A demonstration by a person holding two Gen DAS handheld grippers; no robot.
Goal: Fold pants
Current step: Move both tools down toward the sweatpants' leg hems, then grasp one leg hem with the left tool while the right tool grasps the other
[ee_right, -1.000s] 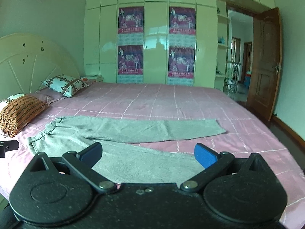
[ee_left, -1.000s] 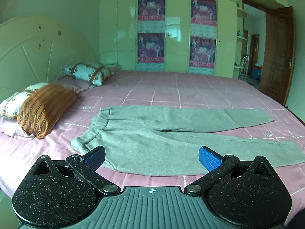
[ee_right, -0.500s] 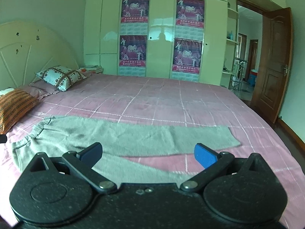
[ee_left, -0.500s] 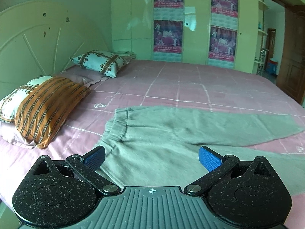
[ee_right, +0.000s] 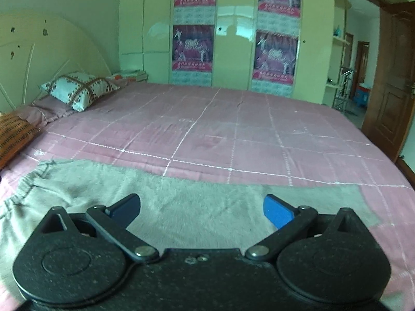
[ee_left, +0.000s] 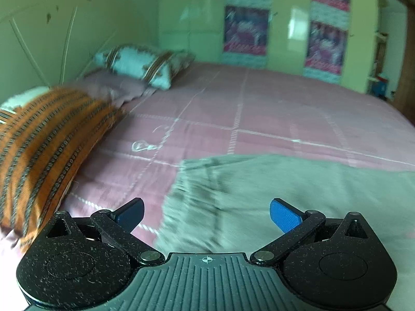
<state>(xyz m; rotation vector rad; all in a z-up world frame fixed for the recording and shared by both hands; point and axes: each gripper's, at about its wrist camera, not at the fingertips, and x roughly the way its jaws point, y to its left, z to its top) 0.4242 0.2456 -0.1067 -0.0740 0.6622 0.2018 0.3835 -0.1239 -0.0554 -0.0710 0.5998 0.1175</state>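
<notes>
The grey fleece pants (ee_right: pixel 181 207) lie flat on the pink checked bedspread (ee_right: pixel 259 134), long axis running nine to three, waistband at nine. Your left gripper (ee_left: pixel 206 215), spread wide and empty, sits nearest that waistband; your right gripper (ee_right: pixel 201 211), equally wide, faces the legs.
</notes>
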